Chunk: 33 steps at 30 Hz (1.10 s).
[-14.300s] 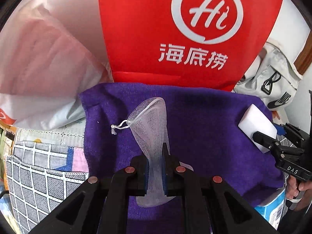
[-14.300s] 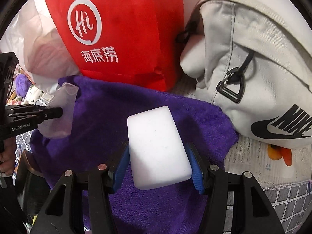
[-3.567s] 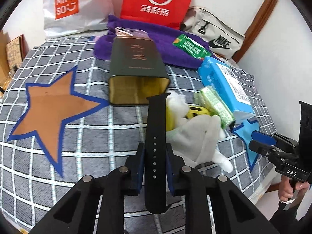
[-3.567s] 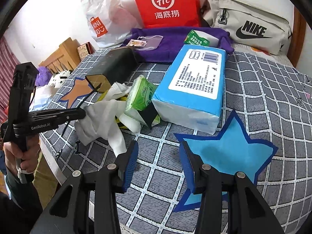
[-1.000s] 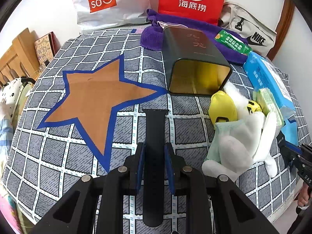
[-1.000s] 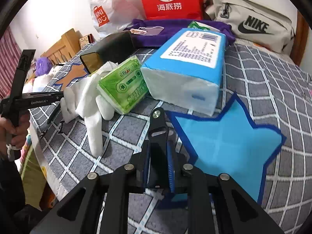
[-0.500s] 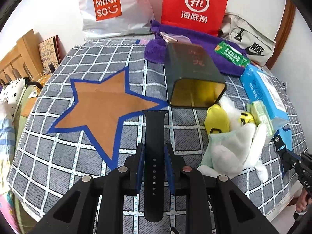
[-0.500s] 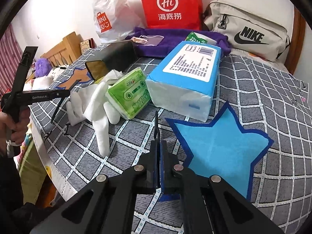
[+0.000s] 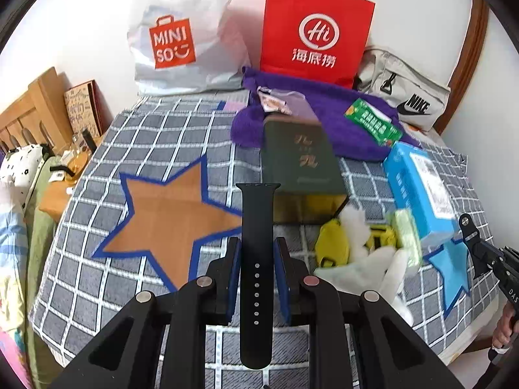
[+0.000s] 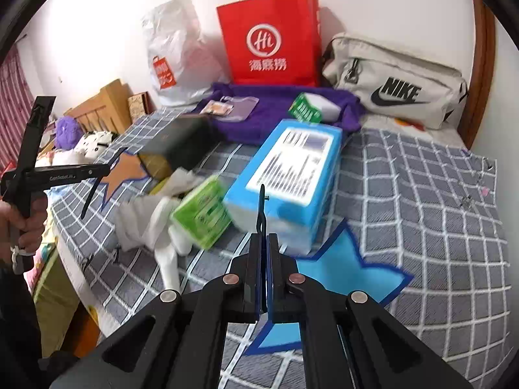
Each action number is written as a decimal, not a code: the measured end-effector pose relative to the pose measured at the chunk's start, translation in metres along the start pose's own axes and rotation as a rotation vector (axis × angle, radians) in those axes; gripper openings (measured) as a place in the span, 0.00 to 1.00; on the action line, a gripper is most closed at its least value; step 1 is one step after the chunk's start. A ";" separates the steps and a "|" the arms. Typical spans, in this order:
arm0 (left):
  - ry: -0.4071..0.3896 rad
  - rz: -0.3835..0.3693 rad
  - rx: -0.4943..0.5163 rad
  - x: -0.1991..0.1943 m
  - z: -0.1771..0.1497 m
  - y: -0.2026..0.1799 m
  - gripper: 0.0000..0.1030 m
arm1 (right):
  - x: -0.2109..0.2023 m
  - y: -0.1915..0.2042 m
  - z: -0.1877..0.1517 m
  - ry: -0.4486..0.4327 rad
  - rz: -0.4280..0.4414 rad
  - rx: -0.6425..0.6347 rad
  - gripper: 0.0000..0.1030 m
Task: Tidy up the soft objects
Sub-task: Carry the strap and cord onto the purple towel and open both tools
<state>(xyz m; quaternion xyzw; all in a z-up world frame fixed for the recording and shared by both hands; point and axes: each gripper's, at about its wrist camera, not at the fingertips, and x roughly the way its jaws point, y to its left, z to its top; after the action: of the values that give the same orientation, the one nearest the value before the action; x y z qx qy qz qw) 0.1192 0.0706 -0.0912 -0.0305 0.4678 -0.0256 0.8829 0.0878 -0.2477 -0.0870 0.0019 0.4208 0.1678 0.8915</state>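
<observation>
My left gripper (image 9: 258,253) is shut on a black watch strap (image 9: 258,227) with a row of holes, held flat above the checked bed cover (image 9: 155,136). The strap's far end points at the orange star patch (image 9: 168,217). My right gripper (image 10: 264,243) is shut on a second black strap piece (image 10: 261,207), seen edge-on, with a small metal stud near its tip. It hangs over the blue star patch (image 10: 343,275). In the right wrist view the left gripper (image 10: 97,170) is at the far left, its strap (image 10: 89,197) dangling.
On the bed lie a blue tissue pack (image 10: 292,168), a green tissue pack (image 10: 202,212), a white plush (image 10: 152,223) and a dark tin box (image 9: 301,159) on its side. Behind are a purple towel (image 9: 334,123), red bag (image 9: 314,32), white bag (image 9: 181,32) and grey bag (image 10: 399,87).
Both grippers have risen from the bed with their strap pieces, so more of the bed shows. The right jaws closed tighter, and its strap piece turned edge-on.
</observation>
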 end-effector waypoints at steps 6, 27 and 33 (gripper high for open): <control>-0.024 -0.018 -0.012 0.000 0.024 -0.008 0.19 | -0.003 -0.010 0.031 -0.034 -0.014 0.002 0.03; -0.052 -0.040 -0.015 0.033 0.126 -0.024 0.19 | 0.059 -0.042 0.155 -0.059 -0.032 0.050 0.03; -0.046 -0.038 -0.017 0.053 0.150 -0.024 0.19 | 0.086 -0.057 0.182 -0.048 -0.051 0.060 0.03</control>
<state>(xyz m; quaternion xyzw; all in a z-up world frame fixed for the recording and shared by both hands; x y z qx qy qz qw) 0.2730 0.0471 -0.0493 -0.0474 0.4470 -0.0378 0.8925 0.2920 -0.2508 -0.0425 0.0219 0.4038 0.1324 0.9050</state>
